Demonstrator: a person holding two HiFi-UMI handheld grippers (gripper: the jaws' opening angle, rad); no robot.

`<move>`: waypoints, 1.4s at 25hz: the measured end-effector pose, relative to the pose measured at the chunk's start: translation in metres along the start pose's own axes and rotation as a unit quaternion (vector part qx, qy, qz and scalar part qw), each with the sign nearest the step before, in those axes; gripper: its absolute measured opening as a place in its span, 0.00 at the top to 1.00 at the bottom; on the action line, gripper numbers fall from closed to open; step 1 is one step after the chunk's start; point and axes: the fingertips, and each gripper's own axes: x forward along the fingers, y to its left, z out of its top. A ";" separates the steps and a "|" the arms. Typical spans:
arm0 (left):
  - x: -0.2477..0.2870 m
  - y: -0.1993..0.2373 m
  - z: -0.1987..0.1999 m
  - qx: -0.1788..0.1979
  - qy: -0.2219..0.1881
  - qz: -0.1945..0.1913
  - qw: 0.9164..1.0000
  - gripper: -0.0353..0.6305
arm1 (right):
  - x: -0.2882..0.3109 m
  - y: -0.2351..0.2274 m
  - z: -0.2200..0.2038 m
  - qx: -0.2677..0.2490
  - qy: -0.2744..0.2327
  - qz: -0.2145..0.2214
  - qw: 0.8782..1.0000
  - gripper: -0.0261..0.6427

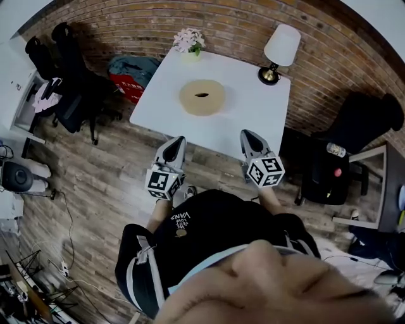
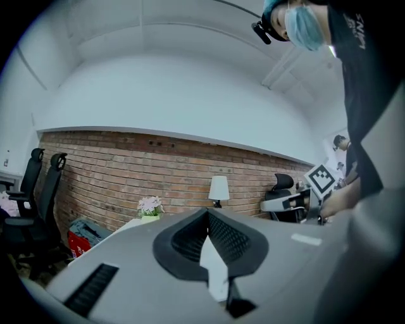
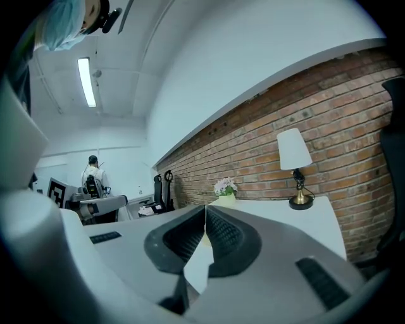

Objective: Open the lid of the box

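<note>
A round tan box [image 1: 202, 97] with a dark slot in its lid sits in the middle of the white table [image 1: 240, 120]. Both grippers hang in front of the table's near edge, well short of the box. My left gripper [image 1: 176, 143] is shut with nothing in it, and its tip [image 2: 207, 212] points over the table. My right gripper [image 1: 248, 135] is shut and empty too, its tip [image 3: 205, 207] aimed toward the far side. The box is hidden behind the jaws in both gripper views.
A pot of pink flowers [image 1: 190, 43] stands at the table's far left corner, a white-shaded lamp [image 1: 278, 52] at the far right. Black office chairs [image 1: 69, 76] stand left, another black chair [image 1: 354, 145] right. A brick wall [image 1: 215, 19] runs behind.
</note>
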 end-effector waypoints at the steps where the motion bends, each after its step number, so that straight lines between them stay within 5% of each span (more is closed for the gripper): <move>1: 0.002 0.004 0.000 0.003 0.003 -0.007 1.000 0.93 | 0.005 0.002 0.000 0.001 0.001 -0.003 1.000 0.96; 19: 0.033 0.095 -0.010 0.023 0.033 -0.134 0.990 0.93 | 0.052 0.031 -0.016 0.046 -0.017 -0.134 0.990 0.96; 27: 0.066 0.087 -0.027 0.012 0.045 -0.153 0.987 0.93 | 0.048 0.007 -0.021 0.064 -0.010 -0.144 0.987 0.96; 35: 0.114 0.075 -0.024 0.021 0.050 -0.145 0.988 0.93 | 0.076 -0.030 -0.013 0.066 0.001 -0.103 0.992 0.95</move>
